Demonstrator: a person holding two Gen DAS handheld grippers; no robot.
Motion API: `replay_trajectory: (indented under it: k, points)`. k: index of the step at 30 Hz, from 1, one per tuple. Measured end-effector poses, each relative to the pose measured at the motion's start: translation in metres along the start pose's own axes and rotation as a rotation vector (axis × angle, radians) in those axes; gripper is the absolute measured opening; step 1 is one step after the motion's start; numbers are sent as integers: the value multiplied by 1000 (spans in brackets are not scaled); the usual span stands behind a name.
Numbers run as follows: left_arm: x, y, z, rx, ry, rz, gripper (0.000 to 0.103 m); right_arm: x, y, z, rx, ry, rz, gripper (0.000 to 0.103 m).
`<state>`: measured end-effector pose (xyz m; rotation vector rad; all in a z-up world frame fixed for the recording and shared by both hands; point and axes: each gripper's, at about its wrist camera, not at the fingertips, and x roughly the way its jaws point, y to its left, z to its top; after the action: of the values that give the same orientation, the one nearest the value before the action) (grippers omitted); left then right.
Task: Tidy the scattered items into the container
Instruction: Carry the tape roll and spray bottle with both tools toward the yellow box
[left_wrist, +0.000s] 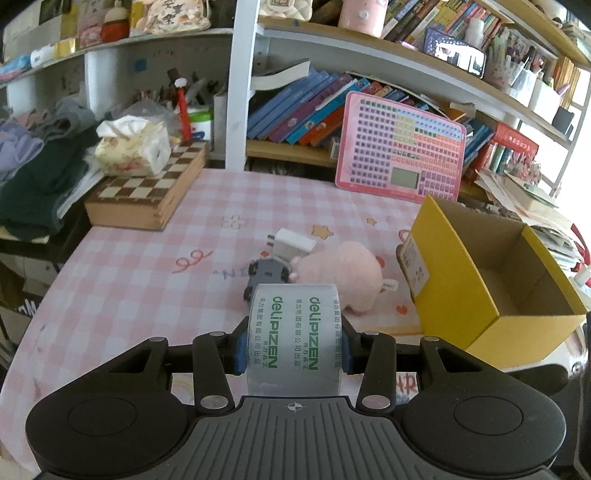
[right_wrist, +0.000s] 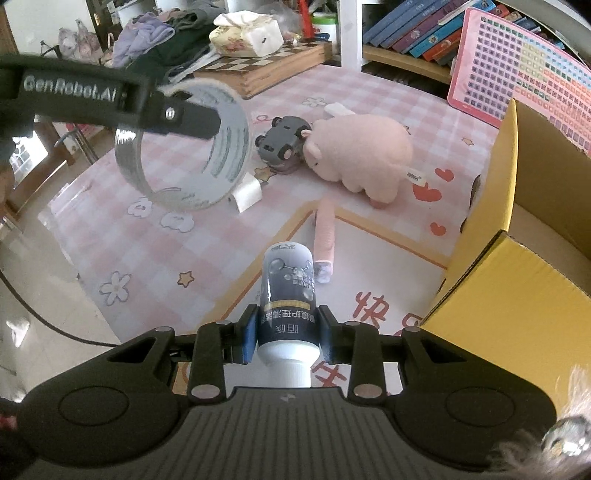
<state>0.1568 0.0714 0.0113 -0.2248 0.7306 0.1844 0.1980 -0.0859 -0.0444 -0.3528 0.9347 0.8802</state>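
Over the pink tablecloth (left_wrist: 147, 266), left tongs (left_wrist: 293, 341) clamp tape roll (left_wrist: 295, 332); right tongs (right_wrist: 288, 332) clamp bottle (right_wrist: 288, 288)

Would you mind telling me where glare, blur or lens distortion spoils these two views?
Left wrist view: fisheye bends the shelves into arcs, daylight washes out the right edge, and the tape roll stays sharp. Right wrist view: the tape roll's upper rim smears, and glare whitens the floor at the left.
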Motion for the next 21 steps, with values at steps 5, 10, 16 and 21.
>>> replay_trajectory:
  k: [5,10,16,21]
  points:
    - [-7,7,-6,-19,-1,-11,43,-6,8,-3,17,-12,-9,31]
    - [-16,14,-14,-36,-6,-26,43,-14,15,-7,46,-21,-26,31]
    - [-29,19,-26,-41,-16,-47,43,-26,30,-16,43,-34,-37,31]
    - [-45,22,-37,-34,-25,-72,43,-39,39,-24,58,-43,-52,31]
